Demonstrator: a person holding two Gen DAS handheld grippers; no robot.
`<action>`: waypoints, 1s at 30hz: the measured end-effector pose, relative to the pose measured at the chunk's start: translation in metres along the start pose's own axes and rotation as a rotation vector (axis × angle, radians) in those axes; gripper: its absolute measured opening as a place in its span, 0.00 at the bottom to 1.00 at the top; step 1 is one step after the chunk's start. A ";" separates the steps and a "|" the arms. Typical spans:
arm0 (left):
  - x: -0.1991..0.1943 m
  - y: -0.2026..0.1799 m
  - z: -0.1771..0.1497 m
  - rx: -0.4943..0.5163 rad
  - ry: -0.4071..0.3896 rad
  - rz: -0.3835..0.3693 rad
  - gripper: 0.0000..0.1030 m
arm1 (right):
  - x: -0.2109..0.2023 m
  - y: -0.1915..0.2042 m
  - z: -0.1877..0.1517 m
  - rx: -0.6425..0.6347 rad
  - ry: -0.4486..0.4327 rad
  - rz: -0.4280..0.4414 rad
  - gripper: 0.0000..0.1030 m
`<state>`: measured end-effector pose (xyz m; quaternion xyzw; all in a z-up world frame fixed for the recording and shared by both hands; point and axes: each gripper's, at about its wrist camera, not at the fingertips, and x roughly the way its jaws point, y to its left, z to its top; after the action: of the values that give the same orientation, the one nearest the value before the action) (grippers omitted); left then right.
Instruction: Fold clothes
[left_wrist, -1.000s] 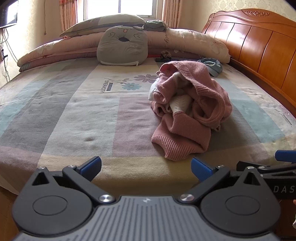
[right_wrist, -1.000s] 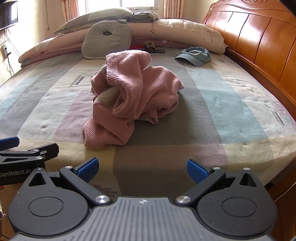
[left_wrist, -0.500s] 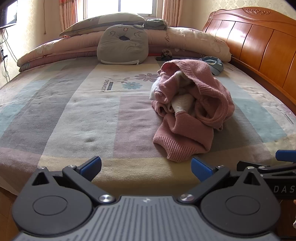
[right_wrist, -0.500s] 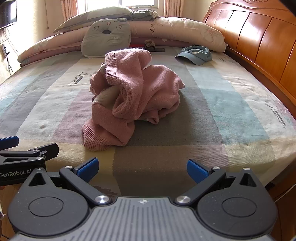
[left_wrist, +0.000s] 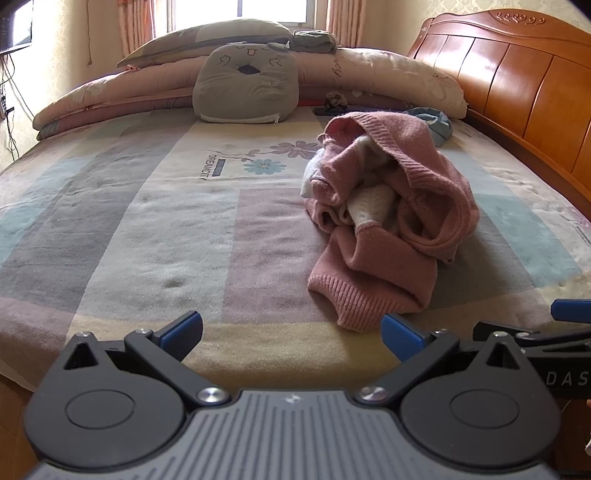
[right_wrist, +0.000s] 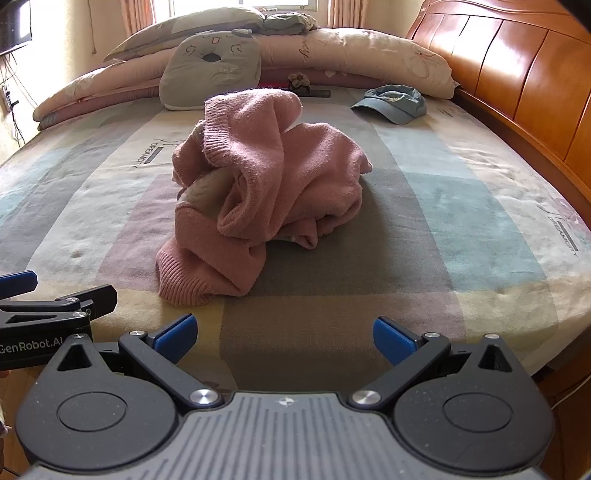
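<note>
Left hand-held gripper (left_wrist: 291, 332) sits at the foot edge of the bed, blue-tipped fingers (left_wrist: 183, 329) spread wide, nothing between them, touching nothing. Right hand-held gripper (right_wrist: 283, 334) matches it: jaws wide apart, empty, hovering over the same near edge of the bed (right_wrist: 461, 221). Each one shows at the edge of the other's view, so they are side by side, just apart.

Ahead of both lies the pink sweater (left_wrist: 391, 221), a crumpled heap on the striped bedspread (left_wrist: 147, 229). In the left view it sits ahead and to the right, its ribbed cuff (left_wrist: 351, 306) nearest, just in front of the right-side fingertip. In the right view the sweater (right_wrist: 266, 192) is ahead and to the left, with some cream-coloured fabric showing inside the folds. Neither gripper touches it.

Beyond the heap, a blue cap (right_wrist: 393, 103) rests on the bedspread towards the wooden headboard (right_wrist: 517, 66) on the right. A grey cushion (left_wrist: 245, 86) with a cartoon face leans against rolled quilts and pillows (left_wrist: 388, 74) at the far side, under the window (left_wrist: 240, 11).
</note>
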<state>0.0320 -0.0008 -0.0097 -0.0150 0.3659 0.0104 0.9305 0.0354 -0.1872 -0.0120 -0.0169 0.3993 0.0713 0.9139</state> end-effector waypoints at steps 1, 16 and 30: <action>0.003 -0.001 0.002 0.002 -0.001 0.004 0.99 | 0.002 0.000 0.001 -0.002 0.001 0.002 1.00; 0.042 0.001 0.038 -0.013 0.043 0.008 0.99 | 0.041 -0.006 0.040 -0.010 0.032 0.021 1.00; 0.092 -0.001 0.101 -0.003 0.113 -0.021 0.99 | 0.081 -0.013 0.100 -0.036 0.084 -0.009 1.00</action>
<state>0.1683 0.0025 0.0017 -0.0208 0.4176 0.0001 0.9084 0.1644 -0.1817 -0.0034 -0.0382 0.4358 0.0738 0.8962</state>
